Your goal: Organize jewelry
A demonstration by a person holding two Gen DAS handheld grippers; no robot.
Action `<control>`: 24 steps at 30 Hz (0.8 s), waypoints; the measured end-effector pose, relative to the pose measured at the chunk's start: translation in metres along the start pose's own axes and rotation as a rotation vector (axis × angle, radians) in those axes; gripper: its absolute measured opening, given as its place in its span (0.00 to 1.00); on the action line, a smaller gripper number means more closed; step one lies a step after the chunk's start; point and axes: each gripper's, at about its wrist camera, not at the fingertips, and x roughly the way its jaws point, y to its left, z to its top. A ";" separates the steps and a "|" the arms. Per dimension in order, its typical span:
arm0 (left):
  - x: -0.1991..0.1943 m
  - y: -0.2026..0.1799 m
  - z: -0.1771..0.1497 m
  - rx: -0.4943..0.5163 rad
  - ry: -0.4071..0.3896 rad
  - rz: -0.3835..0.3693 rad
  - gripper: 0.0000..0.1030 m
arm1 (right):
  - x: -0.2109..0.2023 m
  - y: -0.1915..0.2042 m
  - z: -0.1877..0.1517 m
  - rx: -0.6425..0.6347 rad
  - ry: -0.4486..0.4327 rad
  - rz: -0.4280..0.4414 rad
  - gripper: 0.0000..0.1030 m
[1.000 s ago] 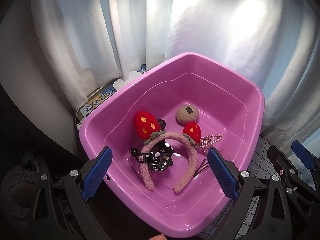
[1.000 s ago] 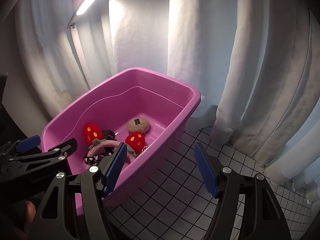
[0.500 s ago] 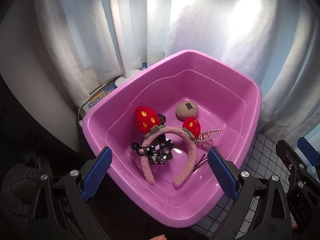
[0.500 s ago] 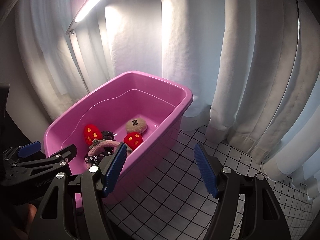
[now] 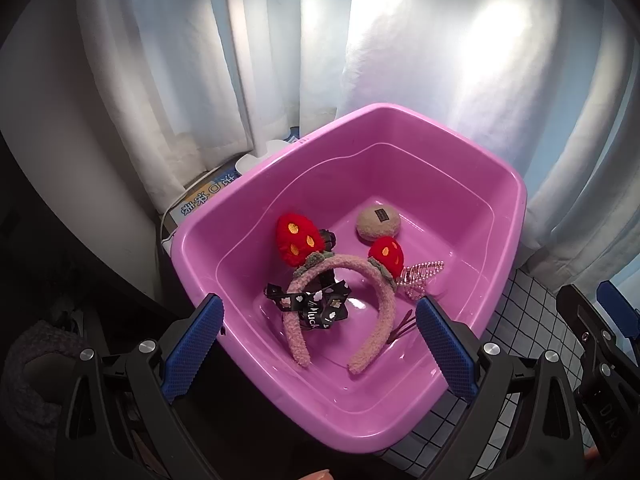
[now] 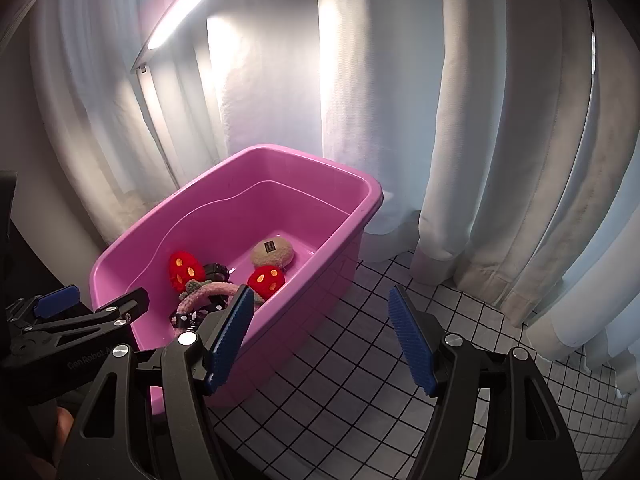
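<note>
A pink plastic tub stands on the tiled floor. In it lie a fuzzy pink headband with two red strawberry puffs, a black printed bow, a beige round hair clip, a pink comb clip and dark hairpins. My left gripper is open and empty above the tub's near rim. My right gripper is open and empty, to the right of the tub over the floor.
White curtains hang behind and to the right. A lit floor lamp stands behind the tub. A box with blue print lies at the tub's far left. White tiles with black grid cover the floor.
Both grippers have pulled back and up from the tub, which looks smaller and farther now. Both stay open. The items in the tub have not moved.
</note>
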 end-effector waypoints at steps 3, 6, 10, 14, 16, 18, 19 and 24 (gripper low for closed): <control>0.000 0.001 0.001 0.001 -0.002 -0.002 0.92 | 0.000 0.000 0.000 0.000 -0.001 0.000 0.65; 0.000 0.001 0.001 0.000 -0.002 -0.002 0.92 | 0.000 -0.001 0.000 -0.001 0.000 0.000 0.65; 0.000 0.001 0.002 0.000 -0.001 -0.001 0.92 | 0.000 -0.002 0.000 -0.002 0.003 0.001 0.65; 0.001 0.001 0.002 0.000 -0.001 0.001 0.92 | 0.000 -0.001 0.000 0.000 0.001 -0.001 0.65; 0.001 0.001 0.002 0.002 -0.001 0.002 0.92 | 0.001 -0.002 0.000 -0.001 0.002 -0.002 0.65; 0.001 0.001 0.001 0.002 0.000 0.000 0.92 | 0.001 -0.002 0.000 0.000 0.003 -0.001 0.65; 0.001 0.001 0.001 0.002 -0.001 0.000 0.92 | 0.001 -0.002 0.000 0.000 0.002 -0.001 0.65; 0.003 0.002 0.002 -0.007 0.001 0.006 0.92 | 0.002 -0.001 0.000 0.000 0.005 -0.003 0.65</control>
